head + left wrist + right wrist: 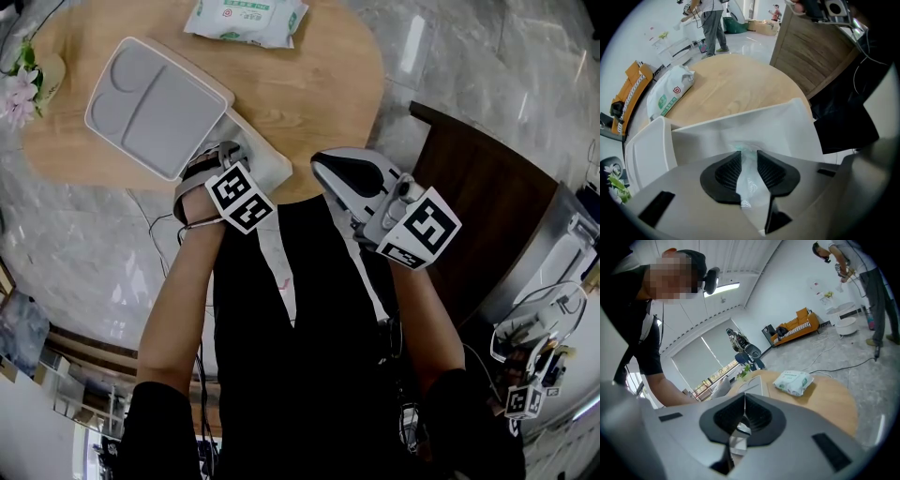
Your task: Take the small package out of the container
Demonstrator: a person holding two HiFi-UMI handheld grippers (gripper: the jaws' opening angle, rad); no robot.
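Small package [750, 183]: a clear, crinkled plastic packet with a touch of green at its far end; it sits between the pads of my left gripper, at the open container's mouth. I cannot tell whether it touches the container floor.
Left gripper [749, 157]: pinching the small package from both sides, my ribbed pads pressed on the plastic; it is down at the container, at the near edge of the counter.
Right gripper [744, 404]: pads pressed together, tips touching, with nothing between them; I hold it off the counter, over my lap, well apart from the container.
Container [754, 126]: white, open, low walls, at the counter's near edge.
Lid [155, 103]: white, lying open beside the container, inner face up.
Counter [309, 84]: round, pale wood.
Wipes pack [246, 19]: white and green, at the counter's far edge.
Flowers [19, 89]: pale pink, at the counter's left edge.
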